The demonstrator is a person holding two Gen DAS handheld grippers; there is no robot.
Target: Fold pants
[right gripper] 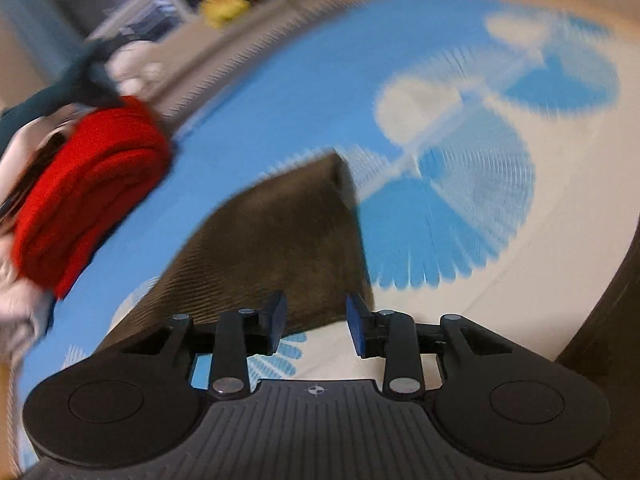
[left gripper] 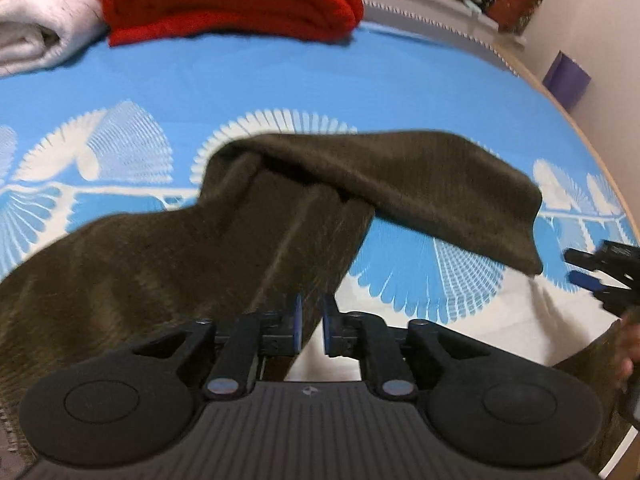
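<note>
Red blanket [left gripper: 232,0] beyond brown pants [left gripper: 200,248] — white blanket [left gripper: 36,24] beside

No words, numbers, labels or brand names can be read in either view. Only a small crosshair mark [right gripper: 315,390] is seen moulded on the ribbed black housing behind the tongs, without any lettering.

The left gripper [left gripper: 311,326] points steeply down, its jaws a narrow gap apart and empty. The right gripper [right gripper: 316,322], at its 3 o'clock, stands wider, gripping nothing.
</note>
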